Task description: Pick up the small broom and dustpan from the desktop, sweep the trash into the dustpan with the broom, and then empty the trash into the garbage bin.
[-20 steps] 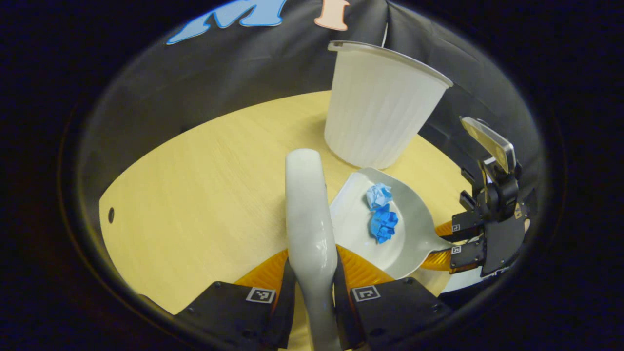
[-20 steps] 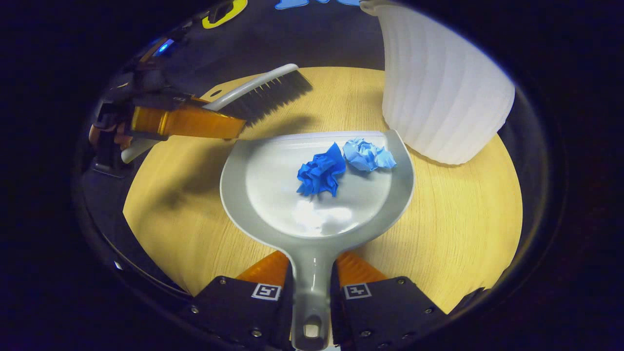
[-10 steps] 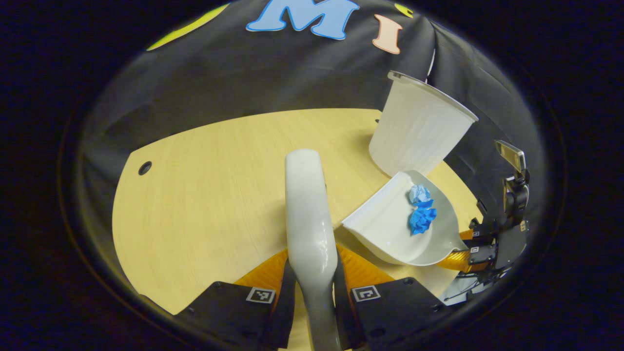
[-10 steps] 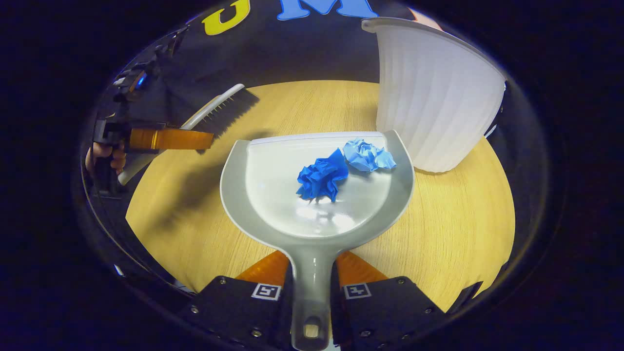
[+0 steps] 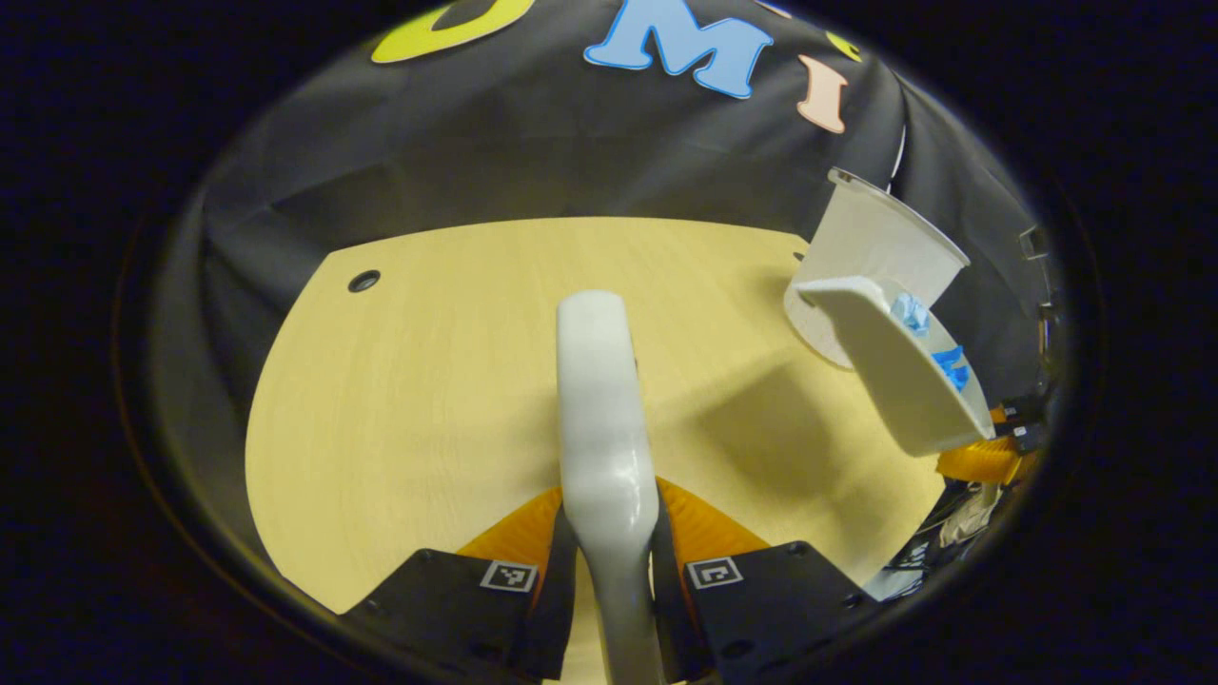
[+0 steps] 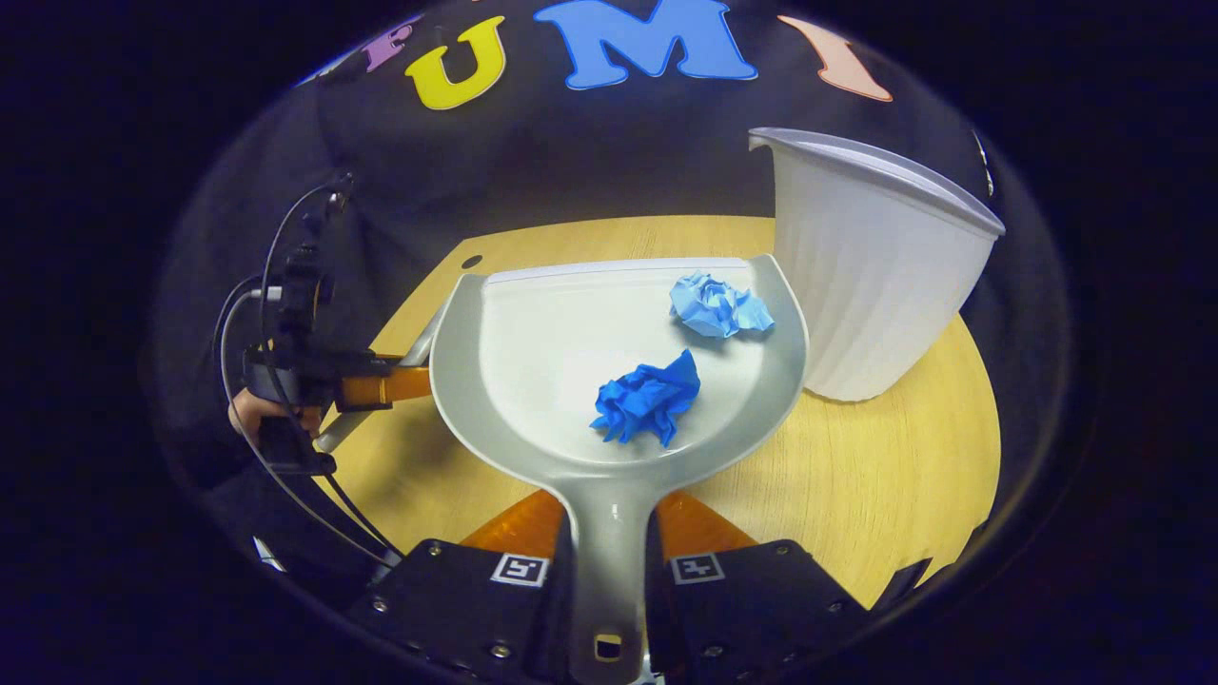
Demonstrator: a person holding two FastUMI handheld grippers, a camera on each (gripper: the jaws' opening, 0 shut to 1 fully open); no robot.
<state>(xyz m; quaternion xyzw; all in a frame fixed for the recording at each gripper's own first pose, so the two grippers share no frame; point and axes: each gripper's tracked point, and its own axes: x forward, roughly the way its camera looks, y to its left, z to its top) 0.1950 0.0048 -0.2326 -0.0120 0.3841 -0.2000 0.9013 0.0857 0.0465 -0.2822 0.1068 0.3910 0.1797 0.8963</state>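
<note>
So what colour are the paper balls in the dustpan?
Both paper balls are blue, one lighter, clearest in the right gripper view.

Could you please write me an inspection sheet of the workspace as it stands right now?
Surface: light wooden desktop, with a round hole near its far corner.
Job's things: grey dustpan lifted and tilted, carrying a dark blue paper ball and a light blue paper ball; broom handle; white ribbed garbage bin standing on the desktop.
Clutter: nothing seen.
Grippers: left gripper shut on the broom handle; right gripper shut on the dustpan's handle.
Cables: black cables looping at the left gripper.
Surroundings: black cloth wall.
</note>
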